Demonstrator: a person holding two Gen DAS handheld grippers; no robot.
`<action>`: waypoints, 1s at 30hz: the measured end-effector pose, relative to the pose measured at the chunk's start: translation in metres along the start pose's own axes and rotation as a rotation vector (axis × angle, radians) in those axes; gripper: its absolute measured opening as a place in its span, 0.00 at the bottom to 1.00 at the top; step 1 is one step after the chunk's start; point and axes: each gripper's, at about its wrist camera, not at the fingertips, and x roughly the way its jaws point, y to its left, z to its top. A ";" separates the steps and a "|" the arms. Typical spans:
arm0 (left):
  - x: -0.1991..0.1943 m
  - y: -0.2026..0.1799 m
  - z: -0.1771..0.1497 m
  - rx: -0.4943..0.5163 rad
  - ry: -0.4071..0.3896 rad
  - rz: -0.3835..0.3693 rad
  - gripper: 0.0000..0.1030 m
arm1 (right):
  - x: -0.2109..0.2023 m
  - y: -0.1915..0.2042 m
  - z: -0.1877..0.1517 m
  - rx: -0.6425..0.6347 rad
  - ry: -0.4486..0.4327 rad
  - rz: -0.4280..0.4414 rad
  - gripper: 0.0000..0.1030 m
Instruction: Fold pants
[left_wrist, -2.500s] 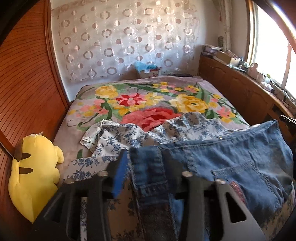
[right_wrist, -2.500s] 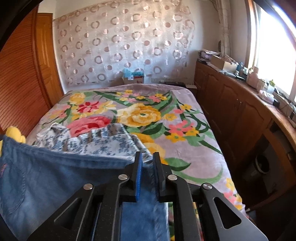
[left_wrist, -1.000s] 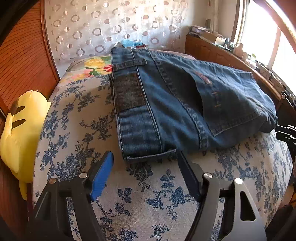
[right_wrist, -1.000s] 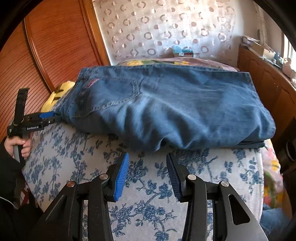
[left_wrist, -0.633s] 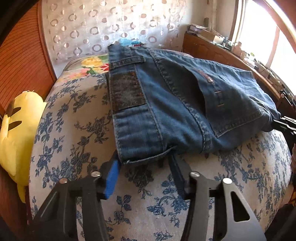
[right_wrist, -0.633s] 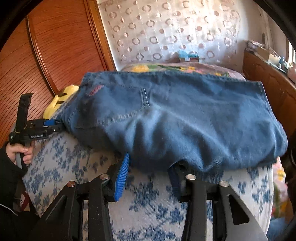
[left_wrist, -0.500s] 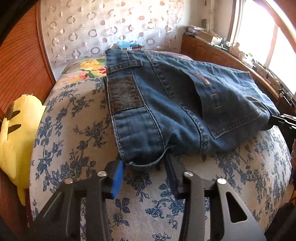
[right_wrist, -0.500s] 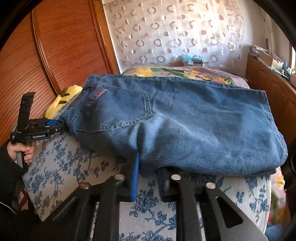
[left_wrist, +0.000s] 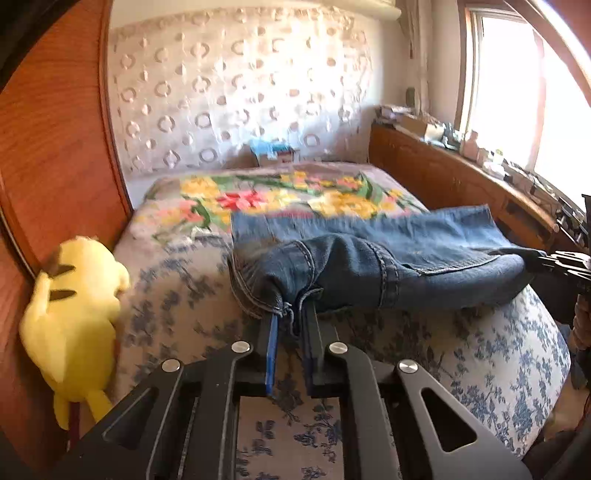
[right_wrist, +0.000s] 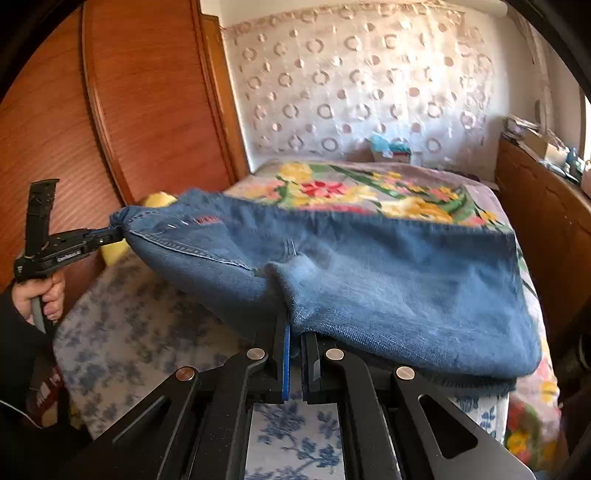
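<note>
Folded blue jeans hang lifted above the bed's blue-flowered sheet. My left gripper is shut on the jeans' near waistband corner. My right gripper is shut on the near folded edge of the jeans. In the right wrist view the left gripper pinches the far left corner. In the left wrist view the right gripper holds the far right end. The jeans' far edge droops toward the bed.
A yellow plush toy lies at the bed's left edge against the wooden wardrobe. A floral blanket covers the far bed. A wooden cabinet with clutter runs under the window at right.
Both grippers closed on the near edge of the folded jeans and have lifted it off the sheet. The jeans now hang between the grippers, and the floral blanket beyond is in view again.
</note>
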 end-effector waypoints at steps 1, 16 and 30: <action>-0.007 0.004 0.003 -0.001 -0.012 0.009 0.12 | -0.004 0.006 0.003 -0.012 -0.010 0.011 0.03; -0.021 0.040 -0.051 -0.066 0.108 0.058 0.15 | 0.019 0.055 -0.024 0.001 0.086 0.108 0.04; -0.059 0.050 -0.041 -0.054 0.071 0.146 0.41 | -0.018 0.029 -0.010 0.004 0.115 0.068 0.05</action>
